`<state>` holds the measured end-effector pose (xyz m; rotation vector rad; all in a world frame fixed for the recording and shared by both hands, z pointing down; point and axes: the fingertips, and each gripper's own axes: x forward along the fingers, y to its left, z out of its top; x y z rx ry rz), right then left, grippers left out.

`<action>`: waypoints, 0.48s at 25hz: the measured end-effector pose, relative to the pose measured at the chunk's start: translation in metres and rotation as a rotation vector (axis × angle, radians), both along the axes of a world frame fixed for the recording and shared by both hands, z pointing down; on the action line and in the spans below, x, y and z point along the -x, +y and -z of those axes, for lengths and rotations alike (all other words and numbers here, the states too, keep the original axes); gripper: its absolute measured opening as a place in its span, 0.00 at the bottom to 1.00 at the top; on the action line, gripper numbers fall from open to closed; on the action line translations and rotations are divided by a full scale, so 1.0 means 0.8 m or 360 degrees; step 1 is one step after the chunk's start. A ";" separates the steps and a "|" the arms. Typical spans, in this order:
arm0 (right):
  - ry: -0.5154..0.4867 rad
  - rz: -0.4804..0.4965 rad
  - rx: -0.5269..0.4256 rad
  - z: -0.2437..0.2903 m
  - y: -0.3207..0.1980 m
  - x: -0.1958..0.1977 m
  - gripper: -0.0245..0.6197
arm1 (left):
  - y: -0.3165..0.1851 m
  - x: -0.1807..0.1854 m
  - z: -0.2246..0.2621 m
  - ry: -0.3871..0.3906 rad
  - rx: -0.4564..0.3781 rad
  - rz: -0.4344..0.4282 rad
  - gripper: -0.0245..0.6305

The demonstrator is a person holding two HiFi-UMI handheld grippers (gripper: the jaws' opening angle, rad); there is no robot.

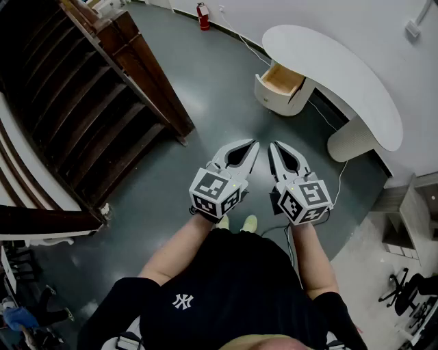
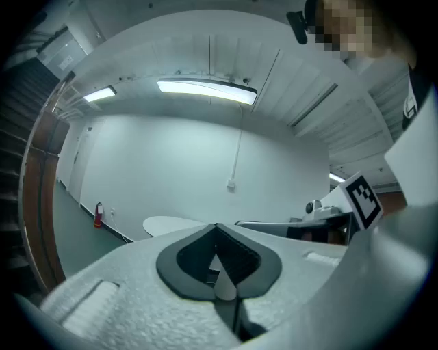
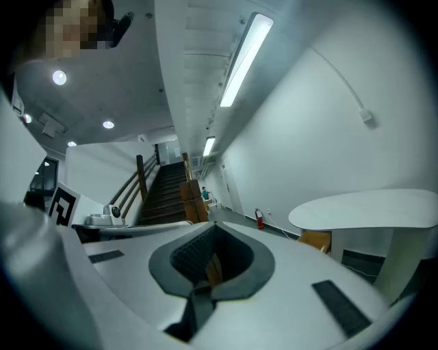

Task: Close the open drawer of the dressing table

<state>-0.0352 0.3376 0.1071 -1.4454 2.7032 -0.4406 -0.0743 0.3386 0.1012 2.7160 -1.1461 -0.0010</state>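
A white dressing table (image 1: 356,75) with a curved top stands against the wall at the upper right. Its drawer (image 1: 282,81) is pulled out toward me, showing a pale wood inside. Both grippers are held level in front of my body, well short of the table. My left gripper (image 1: 254,142) is shut and holds nothing. My right gripper (image 1: 272,144) is shut beside it, also with nothing in it. In the right gripper view the tabletop (image 3: 369,207) and the wood drawer (image 3: 316,240) appear at the right. The left gripper view shows the tabletop (image 2: 171,224) far off.
A dark wooden staircase (image 1: 82,102) with a railing fills the left side. A red fire extinguisher (image 1: 203,17) stands by the far wall. A cable (image 1: 335,188) runs along the grey floor near the table's pedestal (image 1: 350,140). Office chair bases (image 1: 407,294) sit at the lower right.
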 end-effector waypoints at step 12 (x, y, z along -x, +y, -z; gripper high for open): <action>-0.0040 0.0034 0.0004 0.000 0.008 -0.017 0.06 | 0.008 -0.023 0.002 -0.0008 -0.0006 -0.0005 0.05</action>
